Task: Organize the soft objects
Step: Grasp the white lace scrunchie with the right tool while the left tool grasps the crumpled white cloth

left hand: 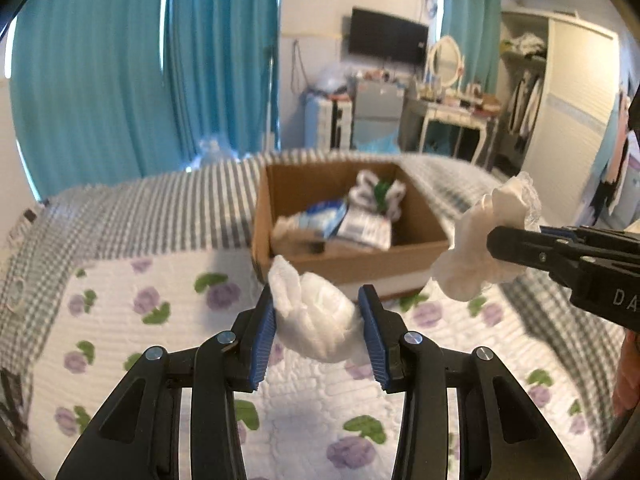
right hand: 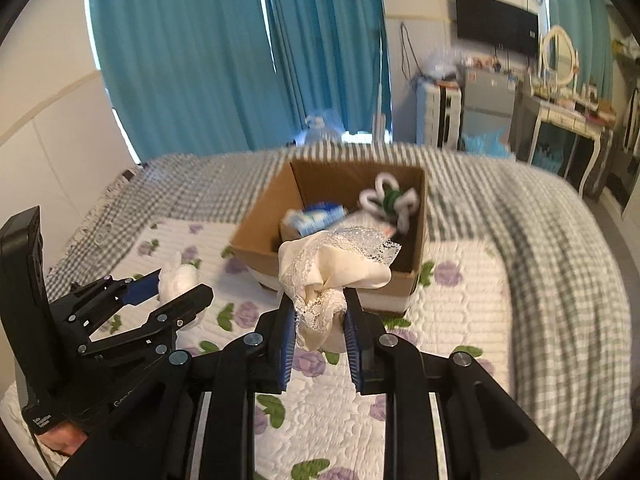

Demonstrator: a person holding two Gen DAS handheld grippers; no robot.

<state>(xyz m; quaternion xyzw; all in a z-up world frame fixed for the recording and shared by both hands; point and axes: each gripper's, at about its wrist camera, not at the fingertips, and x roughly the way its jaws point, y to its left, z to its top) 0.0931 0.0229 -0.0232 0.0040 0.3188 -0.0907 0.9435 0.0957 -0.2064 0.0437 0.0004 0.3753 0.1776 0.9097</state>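
Above the quilt (left hand: 120, 280), both grippers' fingers clamp white cloths; only the right view shows lace (right hand: 320, 304).

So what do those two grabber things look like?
Both the left gripper and right gripper are black plastic, with ribbed blue pads lining the jaws, silver round bolts at the joints and white lettering on the side.

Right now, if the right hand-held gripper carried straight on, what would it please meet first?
Probably the cardboard box: its near wall sits just past the lace cloth the right hand-held gripper holds; depth is unclear.
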